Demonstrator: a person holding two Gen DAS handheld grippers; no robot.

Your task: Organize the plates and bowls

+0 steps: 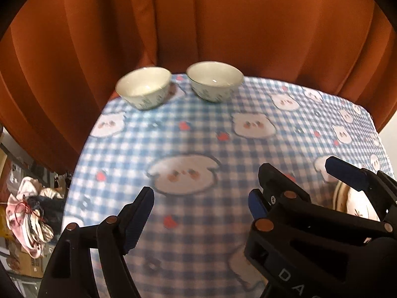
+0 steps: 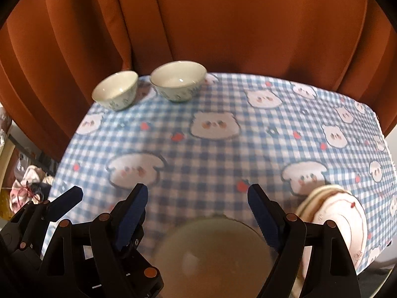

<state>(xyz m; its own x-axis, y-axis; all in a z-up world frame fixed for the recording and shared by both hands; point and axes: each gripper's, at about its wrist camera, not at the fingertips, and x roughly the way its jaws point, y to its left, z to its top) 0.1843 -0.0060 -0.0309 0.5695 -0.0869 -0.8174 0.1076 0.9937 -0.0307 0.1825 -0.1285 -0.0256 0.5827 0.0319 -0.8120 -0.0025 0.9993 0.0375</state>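
Left gripper (image 1: 201, 213) and right gripper (image 2: 197, 207) side by side, jaws wide, empty.

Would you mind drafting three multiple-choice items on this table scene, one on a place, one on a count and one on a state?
1. Where do the two small bowls stand on the checked tablecloth?
A. At the far edge, by the orange curtain
B. At the near edge, under the grippers
C. Stacked on the plates

2. How many small patterned bowls stand at the far edge?
A. One
B. Two
C. Four

3. How is the right gripper?
A. Shut on a small bowl
B. Open, holding nothing
C. Shut on a plate

Answers:
1 A: both bowls sit side by side just before the curtain.
2 B: both wrist views show two of them.
3 B: its blue pads stand wide apart above the blurred large bowl, pressing on nothing; the plates lie off to its right.
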